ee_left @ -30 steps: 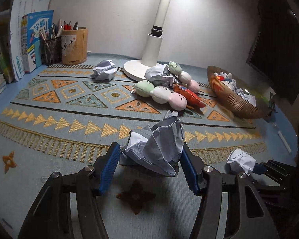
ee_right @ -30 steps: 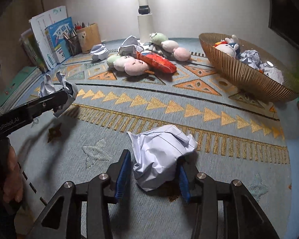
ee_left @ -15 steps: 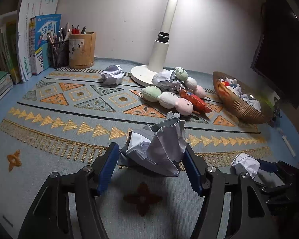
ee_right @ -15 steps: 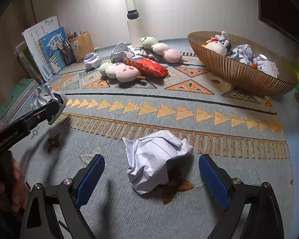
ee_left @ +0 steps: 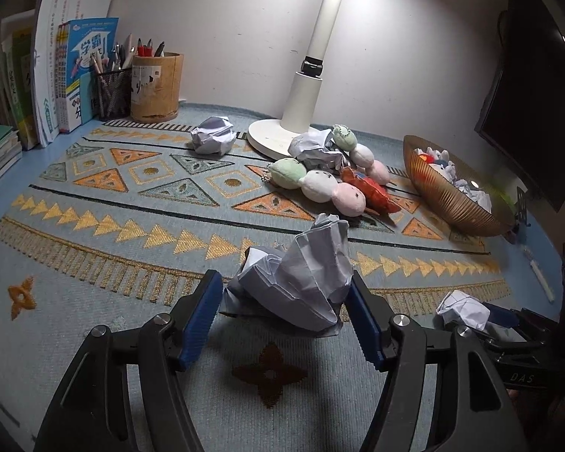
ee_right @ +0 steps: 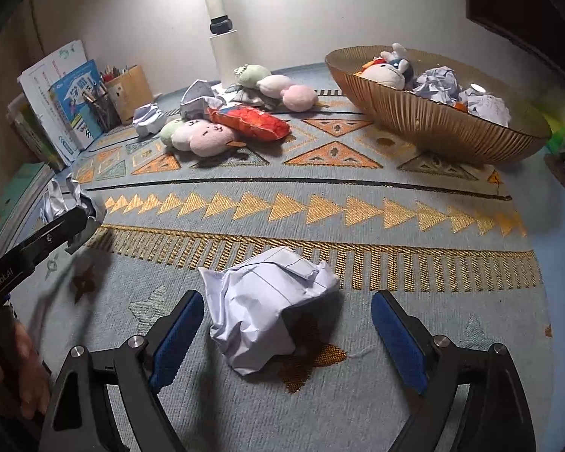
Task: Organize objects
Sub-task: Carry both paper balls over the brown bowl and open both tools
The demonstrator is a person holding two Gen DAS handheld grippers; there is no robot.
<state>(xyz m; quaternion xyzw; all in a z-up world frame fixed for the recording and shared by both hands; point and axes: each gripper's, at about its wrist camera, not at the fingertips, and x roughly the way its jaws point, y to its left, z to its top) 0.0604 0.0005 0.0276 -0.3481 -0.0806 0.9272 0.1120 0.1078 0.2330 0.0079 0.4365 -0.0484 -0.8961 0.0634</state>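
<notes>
- Paper first, from the left wrist view: we see the left gripper (ee_left: 286,316) with a crumpled grey-white paper ball (ee_left: 301,282) between its blue pads (ee_left: 201,318). The right pad touches the paper; on the left side we cannot tell whether the pad presses it or only stands beside it. The ball seems lifted off the patterned mat (ee_left: 132,203), throwing a shadow below.
- Further back in the same view, we find another paper wad (ee_left: 213,135) near the white lamp base (ee_left: 278,139), a row of round plush toys (ee_left: 320,184) with a red one (ee_left: 371,190) beside them, and a ribbed golden bowl (ee_left: 452,203) at the right holding toys and paper. Pen cups (ee_left: 154,86) and books (ee_left: 75,75) stand at the back left.
- From the right wrist view, we see the right gripper (ee_right: 286,335) spread wide, its jaws closing. A white lined paper ball (ee_right: 267,309) lies on the mat between them, just beside the left pad and well apart from the right pad (ee_right: 399,342).
- At the left edge of this view, the other gripper's finger carries its grey paper above the mat, with a person's hand (ee_right: 22,380) below it.
</notes>
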